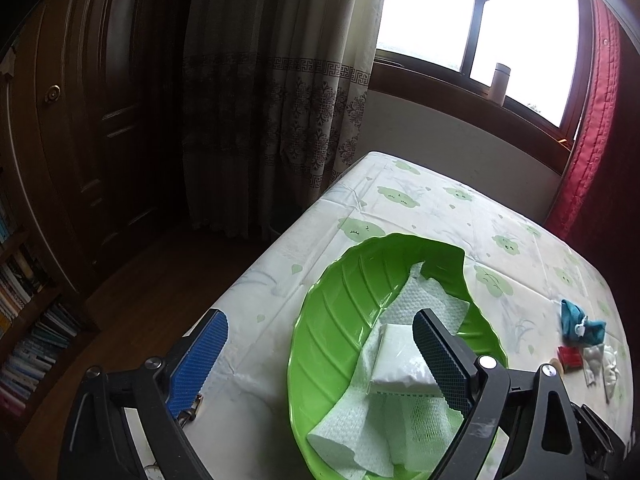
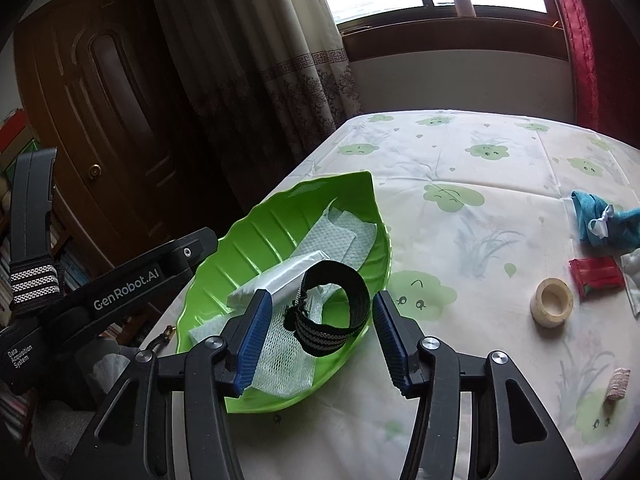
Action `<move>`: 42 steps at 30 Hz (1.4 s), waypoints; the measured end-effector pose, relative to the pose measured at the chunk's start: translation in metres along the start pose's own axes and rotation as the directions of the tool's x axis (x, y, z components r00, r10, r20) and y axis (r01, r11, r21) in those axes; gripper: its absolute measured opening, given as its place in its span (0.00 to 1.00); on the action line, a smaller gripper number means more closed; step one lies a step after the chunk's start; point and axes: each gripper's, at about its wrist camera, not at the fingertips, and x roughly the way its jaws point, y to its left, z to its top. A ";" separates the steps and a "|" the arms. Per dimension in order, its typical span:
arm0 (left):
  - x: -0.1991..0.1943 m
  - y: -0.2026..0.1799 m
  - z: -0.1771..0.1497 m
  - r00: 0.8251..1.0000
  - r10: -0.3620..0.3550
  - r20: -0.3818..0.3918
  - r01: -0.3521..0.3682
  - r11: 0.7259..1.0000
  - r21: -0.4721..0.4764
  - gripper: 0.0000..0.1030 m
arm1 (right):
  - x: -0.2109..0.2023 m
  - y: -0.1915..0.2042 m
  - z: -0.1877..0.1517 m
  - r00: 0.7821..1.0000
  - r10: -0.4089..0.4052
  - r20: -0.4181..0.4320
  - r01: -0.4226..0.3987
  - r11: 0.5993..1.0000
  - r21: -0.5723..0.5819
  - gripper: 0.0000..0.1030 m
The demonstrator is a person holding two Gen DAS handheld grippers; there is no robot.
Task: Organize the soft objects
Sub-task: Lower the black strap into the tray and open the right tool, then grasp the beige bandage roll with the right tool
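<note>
1. Only the right wrist view shows the black elastic band [image 2: 334, 312] with striped ends, a loop standing in the near end of the green leaf-shaped bowl [image 2: 280, 224]. It also alone shows a roll of tape [image 2: 551, 303] and a small pinkish roll [image 2: 618, 384] on the bench [image 2: 480, 160].
2. The left wrist view shows the bowl's [image 1: 340, 300] far rim, the paper towels [image 1: 424, 304] and a white packet [image 1: 400, 360] inside it more fully.
3. Both views show a teal cloth [image 1: 580, 322] [image 2: 600, 222] and a red packet [image 2: 596, 274] off to the right, well apart from the bowl.
4. The right tool [image 2: 320, 336] is open, empty, its pads either side of the band; whether they touch it I cannot tell.
5. The left tool [image 1: 320, 360] is open, empty, straddling the bowl's near left rim.
</note>
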 end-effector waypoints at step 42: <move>-0.008 -0.073 -0.033 0.993 -0.108 -0.051 0.116 0.976 0.185 0.99 | -0.095 -0.123 -0.065 0.957 -0.290 -0.008 0.286 0.937 0.199 0.51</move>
